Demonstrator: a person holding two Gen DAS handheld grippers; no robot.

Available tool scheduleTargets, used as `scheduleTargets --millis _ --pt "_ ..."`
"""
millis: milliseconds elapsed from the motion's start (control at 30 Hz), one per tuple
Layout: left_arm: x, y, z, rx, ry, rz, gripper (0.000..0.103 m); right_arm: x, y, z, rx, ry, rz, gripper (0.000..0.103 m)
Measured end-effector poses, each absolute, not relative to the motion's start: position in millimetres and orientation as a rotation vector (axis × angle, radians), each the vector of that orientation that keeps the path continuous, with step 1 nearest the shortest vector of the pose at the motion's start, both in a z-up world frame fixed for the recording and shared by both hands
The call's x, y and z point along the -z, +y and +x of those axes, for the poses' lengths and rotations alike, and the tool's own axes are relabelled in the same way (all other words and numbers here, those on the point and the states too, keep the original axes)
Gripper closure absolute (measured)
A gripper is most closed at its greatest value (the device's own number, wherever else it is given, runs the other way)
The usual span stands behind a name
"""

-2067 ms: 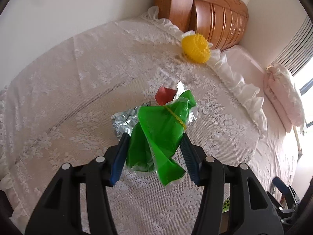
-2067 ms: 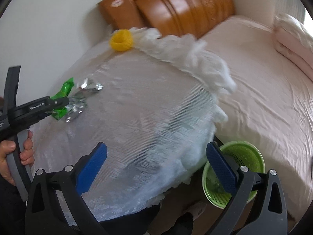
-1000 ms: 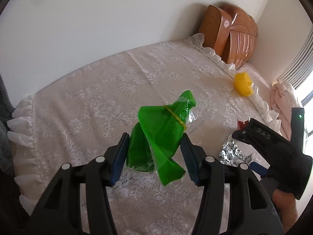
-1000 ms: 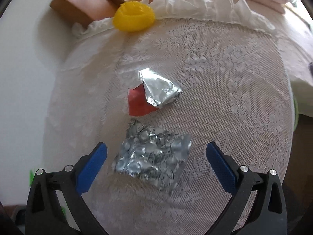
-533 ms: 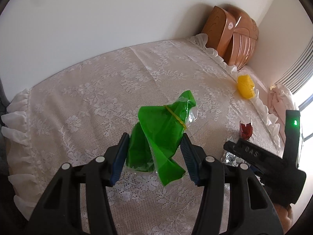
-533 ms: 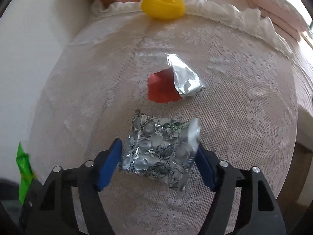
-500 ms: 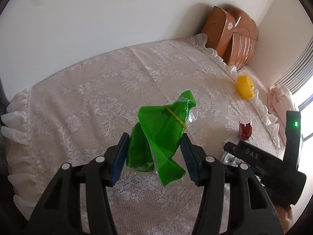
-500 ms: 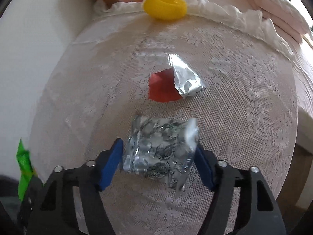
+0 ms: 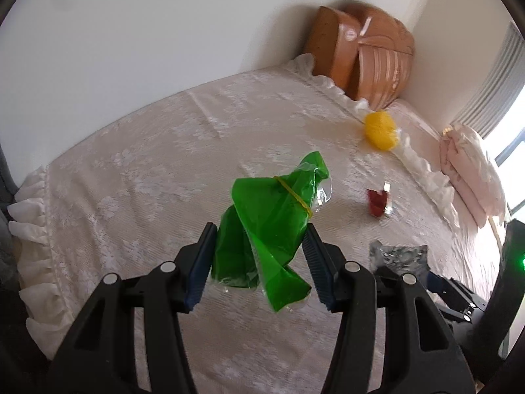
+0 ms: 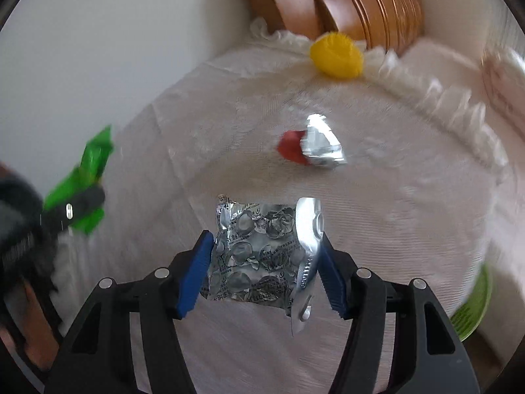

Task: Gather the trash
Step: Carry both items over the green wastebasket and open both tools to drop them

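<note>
My left gripper is shut on a crumpled green plastic wrapper and holds it above the lace-covered table. My right gripper is shut on a silver foil blister pack, lifted off the cloth; that pack also shows in the left wrist view. A red and silver wrapper lies on the table beyond it, also seen in the left wrist view. The green wrapper shows at the left of the right wrist view.
A yellow ring-shaped object sits at the table's far frilled edge. A wooden headboard and a bed lie beyond. A green basket stands low at the right, below the table edge.
My right gripper closed on the blister pack and lifted it off the cloth. My left gripper kept hold of the green wrapper and swung a little, so the red wrapper shows more.
</note>
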State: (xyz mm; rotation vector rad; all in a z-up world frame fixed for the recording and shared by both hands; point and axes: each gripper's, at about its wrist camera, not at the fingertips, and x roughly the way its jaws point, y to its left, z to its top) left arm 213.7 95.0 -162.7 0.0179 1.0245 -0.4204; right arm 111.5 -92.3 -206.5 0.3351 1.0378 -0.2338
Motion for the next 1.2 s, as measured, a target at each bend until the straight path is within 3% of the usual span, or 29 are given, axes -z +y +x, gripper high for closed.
scheduleTargets --millis 767,1033,1200 --pt "116.7 -141.1 42.6 0.823 0.982 0.241 0.051 121.3 -282.1 -99.9 0.587 0.784 0.415 0.039" --pt "154.9 -243.0 -24.2 1.054 1.031 0.346 0.051 115.8 -340.6 -198.9 0.842 0.754 0.466 0.039" --pt "210.4 -305.3 -66.4 1.125 1.098 0.443 0.05 123.5 -365.5 -248.2 0.934 0.786 0.5 0.039"
